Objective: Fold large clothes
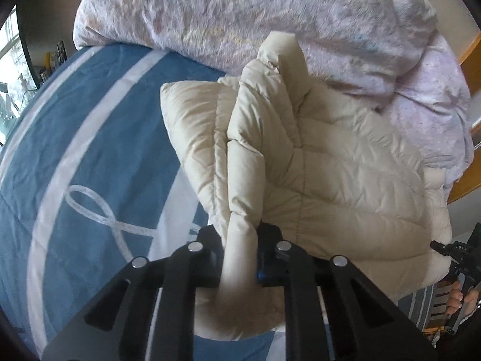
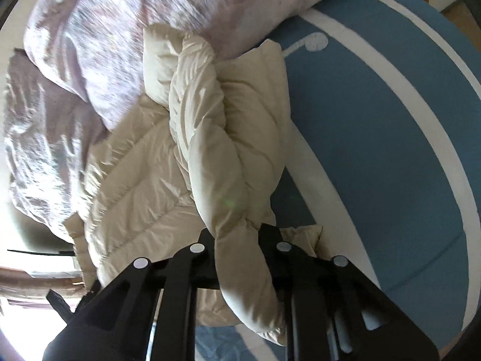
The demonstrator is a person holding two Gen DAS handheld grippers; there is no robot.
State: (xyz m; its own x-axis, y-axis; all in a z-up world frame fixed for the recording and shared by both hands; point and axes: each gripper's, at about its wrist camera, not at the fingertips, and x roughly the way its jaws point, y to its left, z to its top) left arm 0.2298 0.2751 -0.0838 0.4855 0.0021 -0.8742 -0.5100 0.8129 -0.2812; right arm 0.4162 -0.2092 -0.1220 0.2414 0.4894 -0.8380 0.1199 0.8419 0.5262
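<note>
We saw both tools nearly closed: the left tool [image 1: 240, 258] pinched a fold of the cream puffer jacket [image 1: 330, 162], the right tool [image 2: 237, 255] another, above the blue bedspread [image 1: 90, 150].

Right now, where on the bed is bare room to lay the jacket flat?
Free: the blue bedspread with white stripes, beside the cream puffer jacket. Crowded: the far side, where the rumpled pink duvet butts against the jacket.

Quilted jacket [image 1: 330, 162] of smooth, faintly glossy cloth on a matt woven bedspread [image 1: 90, 138].
</note>
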